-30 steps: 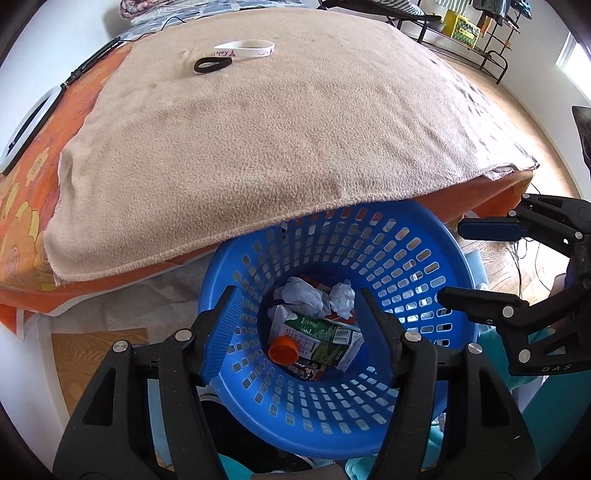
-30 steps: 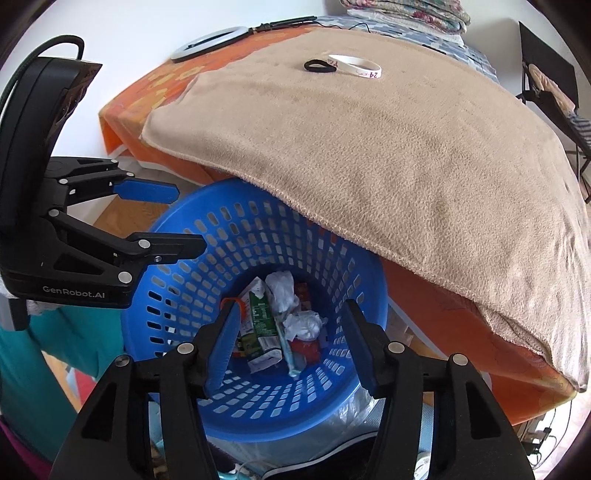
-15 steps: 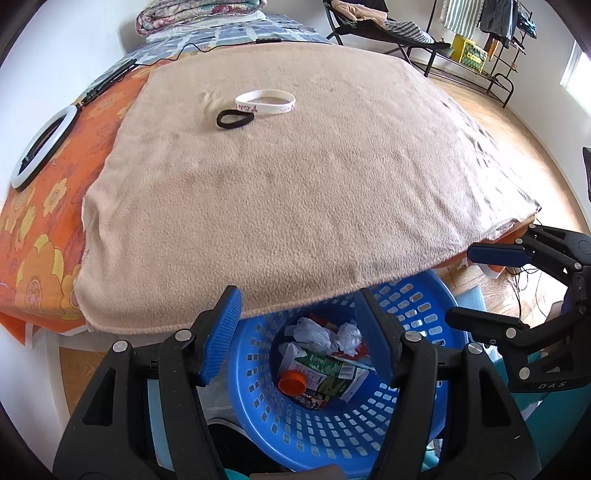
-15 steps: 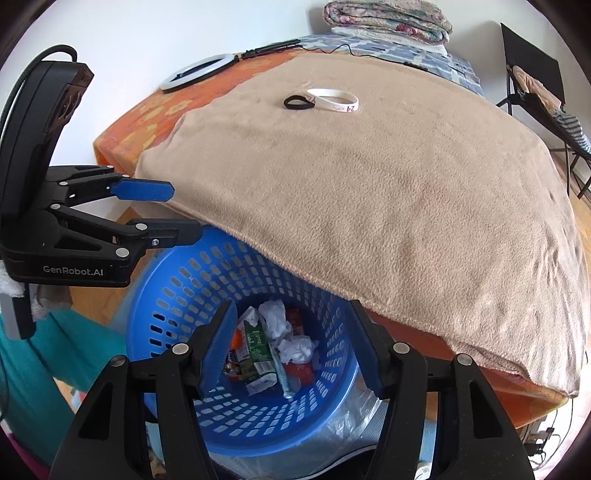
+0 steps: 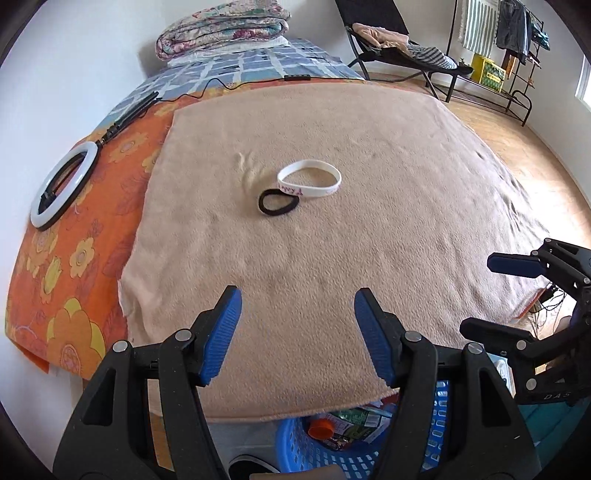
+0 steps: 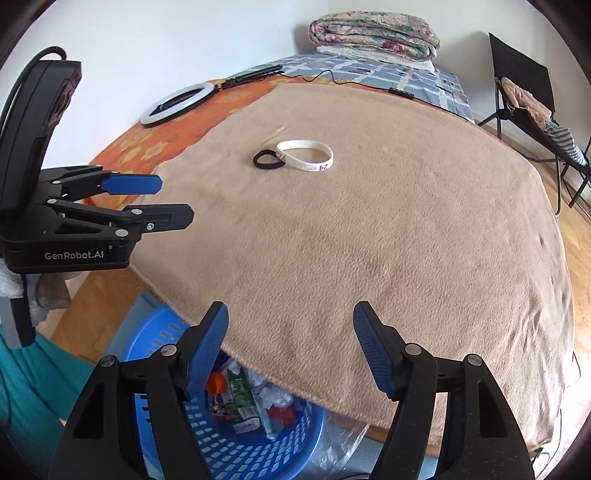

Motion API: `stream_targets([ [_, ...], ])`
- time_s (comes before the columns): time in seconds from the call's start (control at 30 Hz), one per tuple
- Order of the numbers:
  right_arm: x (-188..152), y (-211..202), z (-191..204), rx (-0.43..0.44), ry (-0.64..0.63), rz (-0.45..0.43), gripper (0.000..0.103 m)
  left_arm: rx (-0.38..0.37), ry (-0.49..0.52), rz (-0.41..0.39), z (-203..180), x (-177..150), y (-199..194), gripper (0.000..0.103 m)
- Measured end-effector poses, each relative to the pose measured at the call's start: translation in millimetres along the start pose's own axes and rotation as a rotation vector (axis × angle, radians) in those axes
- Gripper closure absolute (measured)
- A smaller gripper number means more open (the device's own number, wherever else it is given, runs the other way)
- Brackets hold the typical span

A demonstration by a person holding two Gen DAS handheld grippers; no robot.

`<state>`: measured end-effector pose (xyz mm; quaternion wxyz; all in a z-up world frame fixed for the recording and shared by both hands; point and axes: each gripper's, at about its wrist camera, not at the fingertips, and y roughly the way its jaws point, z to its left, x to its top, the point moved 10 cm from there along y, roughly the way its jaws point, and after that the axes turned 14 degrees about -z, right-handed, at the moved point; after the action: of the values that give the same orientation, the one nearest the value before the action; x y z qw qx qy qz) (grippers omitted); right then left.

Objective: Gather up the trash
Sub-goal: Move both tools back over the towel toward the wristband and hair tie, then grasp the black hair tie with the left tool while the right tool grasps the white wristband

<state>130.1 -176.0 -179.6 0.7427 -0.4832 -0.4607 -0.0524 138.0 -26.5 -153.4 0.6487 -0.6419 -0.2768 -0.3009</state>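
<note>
A blue plastic basket (image 6: 236, 450) stands on the floor at the bed's near edge, also in the left wrist view (image 5: 439, 435). It holds crumpled paper (image 6: 275, 397), a green carton (image 6: 240, 398) and an orange cap (image 5: 320, 427). My left gripper (image 5: 297, 332) is open and empty above the beige blanket (image 5: 332, 240). My right gripper (image 6: 290, 343) is open and empty over the blanket's edge. A white wristband (image 5: 309, 178) and a black hair tie (image 5: 277, 202) lie on the blanket further in.
A ring light (image 5: 61, 186) lies on the orange floral sheet (image 5: 55, 280) at left. A folded quilt (image 5: 221, 27) sits at the bed's far end. A black folding chair (image 6: 524, 92) and a clothes rack (image 5: 495, 40) stand on the wooden floor at right.
Both grippers have risen and tilted up from over the basket to above the blanket. The basket has slid to the bottom of both views. Both stay open.
</note>
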Motion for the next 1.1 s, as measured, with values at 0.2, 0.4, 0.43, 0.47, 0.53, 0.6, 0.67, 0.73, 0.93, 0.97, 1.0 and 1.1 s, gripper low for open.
stream_targets([
  [0.2,28,22,-28,-0.018,0.058,-0.029,0.033,0.042,0.034,-0.052,4,27,8,0.038],
  [0.4,56,36,-51,-0.02,0.123,-0.099,0.033,0.069,0.008,-0.103,8,47,10,0.038],
  [0.43,61,38,-53,-0.02,0.131,-0.113,0.033,0.069,0.013,-0.111,7,50,10,0.038],
  [0.47,66,40,-55,-0.018,0.135,-0.123,0.033,0.065,0.016,-0.112,7,52,11,0.038],
  [0.53,74,46,-57,-0.018,0.129,-0.129,0.033,0.059,0.01,-0.108,7,55,15,0.038],
  [0.6,80,53,-59,-0.023,0.126,-0.128,0.033,0.051,-0.001,-0.095,9,56,20,0.038],
  [0.67,85,61,-61,-0.022,0.139,-0.111,0.033,0.043,-0.015,-0.073,12,55,27,0.038],
  [0.73,87,70,-64,-0.02,0.165,-0.071,0.033,0.015,-0.069,-0.029,19,51,38,0.038],
  [0.93,91,90,-68,0.062,0.292,-0.018,0.033,-0.057,-0.277,0.091,38,33,70,0.054],
  [0.97,92,94,-67,0.071,0.3,-0.015,0.033,-0.057,-0.281,0.095,39,33,74,0.054],
  [1.0,93,97,-67,0.078,0.306,-0.014,0.034,-0.059,-0.292,0.102,40,32,78,0.054],
  [1.1,96,109,-64,0.097,0.32,0.001,0.05,-0.07,-0.352,0.124,43,31,90,0.061],
])
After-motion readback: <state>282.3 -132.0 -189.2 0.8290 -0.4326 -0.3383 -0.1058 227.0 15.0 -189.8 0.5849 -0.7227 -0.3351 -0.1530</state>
